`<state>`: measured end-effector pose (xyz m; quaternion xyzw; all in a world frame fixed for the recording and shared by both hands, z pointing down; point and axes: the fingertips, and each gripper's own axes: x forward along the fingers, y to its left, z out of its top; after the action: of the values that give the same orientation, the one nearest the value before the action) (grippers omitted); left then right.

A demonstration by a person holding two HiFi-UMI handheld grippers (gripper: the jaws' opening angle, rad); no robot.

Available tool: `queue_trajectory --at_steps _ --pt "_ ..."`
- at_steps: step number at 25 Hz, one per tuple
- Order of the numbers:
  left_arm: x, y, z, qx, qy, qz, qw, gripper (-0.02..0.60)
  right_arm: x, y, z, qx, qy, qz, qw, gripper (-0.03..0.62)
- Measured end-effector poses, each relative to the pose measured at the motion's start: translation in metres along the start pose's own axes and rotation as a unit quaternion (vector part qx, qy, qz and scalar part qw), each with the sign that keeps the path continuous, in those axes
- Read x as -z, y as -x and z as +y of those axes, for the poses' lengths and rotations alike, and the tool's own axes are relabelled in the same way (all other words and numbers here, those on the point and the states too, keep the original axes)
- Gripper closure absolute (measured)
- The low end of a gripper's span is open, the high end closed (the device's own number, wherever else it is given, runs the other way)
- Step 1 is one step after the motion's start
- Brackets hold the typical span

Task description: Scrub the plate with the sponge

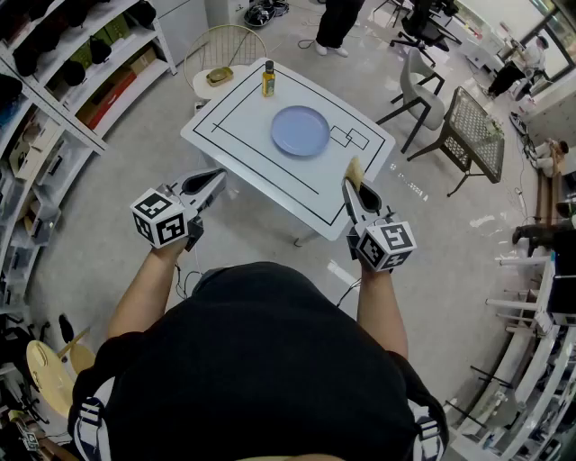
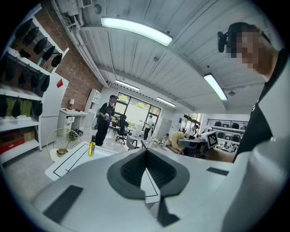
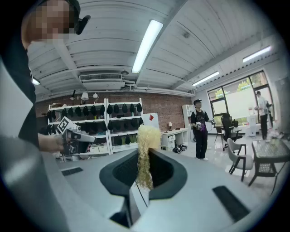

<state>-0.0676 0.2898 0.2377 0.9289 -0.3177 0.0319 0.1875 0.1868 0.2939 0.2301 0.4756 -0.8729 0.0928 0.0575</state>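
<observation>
The fingers of the right gripper (image 3: 145, 159) pinch the yellow sponge (image 3: 146, 147) upright, its top poking past their tips. The fingers of the left gripper (image 2: 146, 157) are pressed together, nothing between them. Both hang by the near edge of the tabletop (image 1: 241, 110); the blue plate (image 1: 301, 131) lies mid-tabletop, well apart, with a bottle (image 1: 268, 79) by the far edge

A white table (image 1: 236, 126) marked with black rectangular outlines stood on a pale, glossy floor (image 1: 108, 234). A yellow bottle (image 1: 268, 79) stood upright near the table's far edge. Just beyond that corner was a round side table (image 1: 205, 88) bearing a brass-coloured dish (image 1: 219, 76). Open shelving (image 1: 81, 81) lined the left wall. A grey chair (image 1: 425, 85) and a mesh chair (image 1: 475, 135) stood to the right, and a standing person (image 1: 335, 22) was behind.
</observation>
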Motion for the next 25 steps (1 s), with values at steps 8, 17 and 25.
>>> queue_trajectory --at_steps 8,17,25 --pt "0.010 0.001 -0.003 0.001 0.013 -0.001 0.9999 0.574 0.016 -0.001 -0.001 0.003 0.008 0.009 1.000 0.556" --pt "0.020 0.002 0.031 0.004 0.025 0.008 0.9996 0.574 0.023 -0.029 -0.005 0.020 -0.014 0.003 1.000 0.556" --pt "0.016 -0.027 0.078 0.036 0.034 0.023 0.9985 0.574 0.028 -0.070 -0.013 0.046 -0.022 0.024 0.998 0.556"
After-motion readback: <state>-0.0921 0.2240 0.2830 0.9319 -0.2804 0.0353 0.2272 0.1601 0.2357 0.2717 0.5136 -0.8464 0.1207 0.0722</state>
